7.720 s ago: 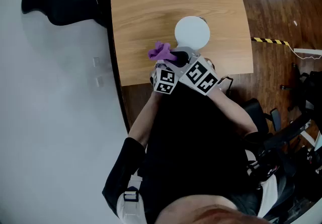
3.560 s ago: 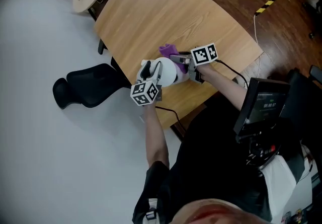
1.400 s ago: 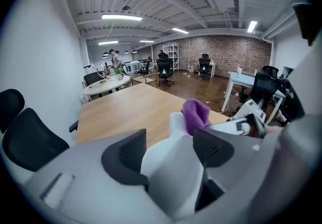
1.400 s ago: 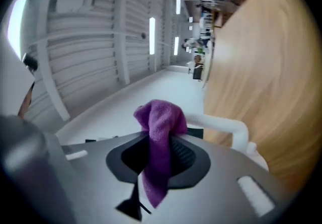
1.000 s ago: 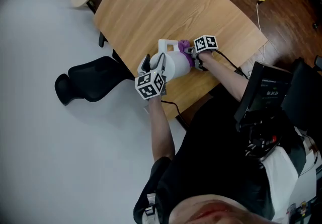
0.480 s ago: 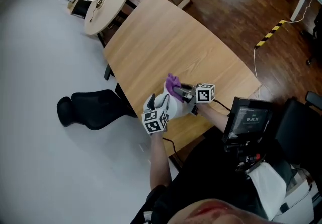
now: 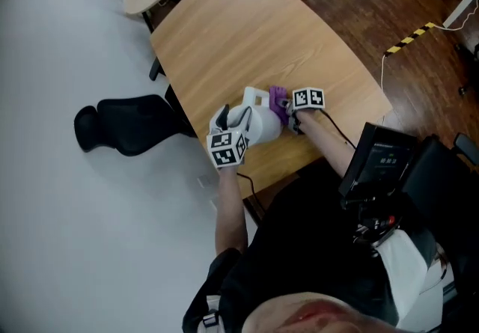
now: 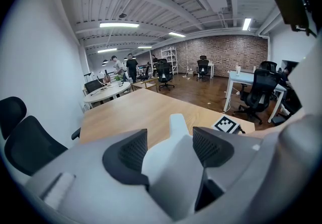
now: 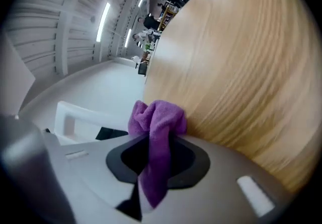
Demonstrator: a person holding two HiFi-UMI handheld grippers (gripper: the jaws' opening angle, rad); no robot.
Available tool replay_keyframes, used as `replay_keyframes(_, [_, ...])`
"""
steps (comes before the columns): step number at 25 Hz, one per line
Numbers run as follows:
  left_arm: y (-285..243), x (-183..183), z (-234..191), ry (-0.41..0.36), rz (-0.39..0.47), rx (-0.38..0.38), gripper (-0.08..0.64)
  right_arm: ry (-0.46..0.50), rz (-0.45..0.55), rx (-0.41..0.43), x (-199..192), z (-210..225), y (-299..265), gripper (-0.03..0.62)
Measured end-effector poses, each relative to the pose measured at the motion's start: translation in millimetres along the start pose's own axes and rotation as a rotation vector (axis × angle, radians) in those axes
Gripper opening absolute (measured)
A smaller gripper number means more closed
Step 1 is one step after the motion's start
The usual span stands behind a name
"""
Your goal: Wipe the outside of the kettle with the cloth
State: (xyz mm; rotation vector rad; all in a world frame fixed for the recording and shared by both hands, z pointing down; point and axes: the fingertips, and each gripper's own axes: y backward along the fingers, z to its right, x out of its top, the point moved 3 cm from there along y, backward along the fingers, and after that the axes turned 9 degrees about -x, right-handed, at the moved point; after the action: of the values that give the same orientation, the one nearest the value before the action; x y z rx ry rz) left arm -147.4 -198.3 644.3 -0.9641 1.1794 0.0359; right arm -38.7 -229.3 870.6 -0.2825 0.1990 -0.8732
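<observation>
The right gripper [image 9: 160,156] pinches the purple cloth [image 9: 158,117] tight, just beside the white kettle [image 7: 258,126]. The left gripper [image 8: 168,142] holds the kettle with its jaws wide apart. The kettle is near the close edge of the wooden table [image 7: 247,25], with lots of bare wood behind it.

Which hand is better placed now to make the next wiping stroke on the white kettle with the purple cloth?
Right. The right gripper is shut on the purple cloth, close beside the white kettle. The left gripper grips a white part of the kettle, probably steadying it.
</observation>
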Motion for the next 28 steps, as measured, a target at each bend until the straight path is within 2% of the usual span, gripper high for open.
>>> replay_keyframes(2, [-16.2, 23.9, -3.8, -0.011, 0.026, 0.004, 0.387, 0.072, 0.063, 0.112, 44.5, -49.4, 22.9, 0.075])
replay_keyframes(5, [-9.5, 25.5, 1.8, -0.013, 0.024, 0.01, 0.387, 0.233, 0.133, 0.418, 76.4, -159.9, 72.4, 0.075])
replay_keyframes(7, [-6.8, 20.5, 3.7, -0.009, 0.023, 0.01, 0.387, 0.35, 0.075, 0.596, 71.4, -222.9, 89.0, 0.077])
replay_keyframes(8, [-6.8, 19.5, 4.7, -0.009, 0.024, 0.011, 0.387, 0.378, 0.02, 0.651, 63.7, -238.1, 85.8, 0.077])
replay_keyframes(9, [-6.9, 19.5, 6.0, -0.009, 0.025, 0.012, 0.387, 0.355, -0.041, 0.652, 56.1, -235.5, 75.0, 0.077])
replay_keyframes(10, [-6.9, 19.9, 7.5, -0.01, 0.026, 0.012, 0.386, 0.279, -0.096, 0.602, 51.2, -216.8, 60.1, 0.08])
replay_keyframes(12, [-7.3, 19.6, 9.8, -0.014, 0.028, 0.011, 0.383, 0.122, -0.181, 0.43, 47.6, -159.1, 29.2, 0.073])
replay_keyframes(15, [-9.7, 20.5, 8.3, -0.022, 0.033, 0.008, 0.383, 0.185, -0.288, 0.163, 43.3, -74.8, -15.1, 0.072])
replay_keyframes(17, [-10.7, 17.6, 12.5, -0.03, 0.027, 0.003, 0.383, 0.244, -0.356, 0.036, 39.7, -35.4, -28.7, 0.072])
replay_keyframes(18, [-8.1, 12.8, 17.8, -0.033, 0.018, -0.001, 0.383, 0.293, -0.372, 0.002, 35.9, -23.4, -30.6, 0.072])
replay_keyframes(19, [-2.7, 6.4, 24.1, -0.037, 0.007, -0.004, 0.383, 0.351, -0.363, 0.004, 31.3, -21.4, -29.6, 0.074])
replay_keyframes(20, [4.7, 0.3, 29.9, -0.041, 0.0, -0.006, 0.383, 0.413, -0.333, 0.047, 26.8, -34.5, -24.4, 0.074])
replay_keyframes(22, [17.5, -1.9, 35.8, -0.043, 0.016, 0.005, 0.377, 0.531, -0.282, 0.204, 19.6, -93.6, -8.1, 0.074])
replay_keyframes(24, [28.6, 6.9, 36.1, -0.001, 0.074, 0.06, 0.351, 0.619, -0.338, 0.301, 14.2, -132.7, -3.9, 0.075])
replay_keyframes(26, [47.8, 2.4, 42.2, 0.08, 0.109, 0.142, 0.35, 0.636, -0.441, 0.296, 5.1, -130.7, -8.6, 0.075])
replay_keyframes(28, [65.0, -19.6, 53.3, 0.134, 0.111, 0.201, 0.381, 0.602, -0.493, 0.294, -5.9, -114.2, -9.7, 0.075])
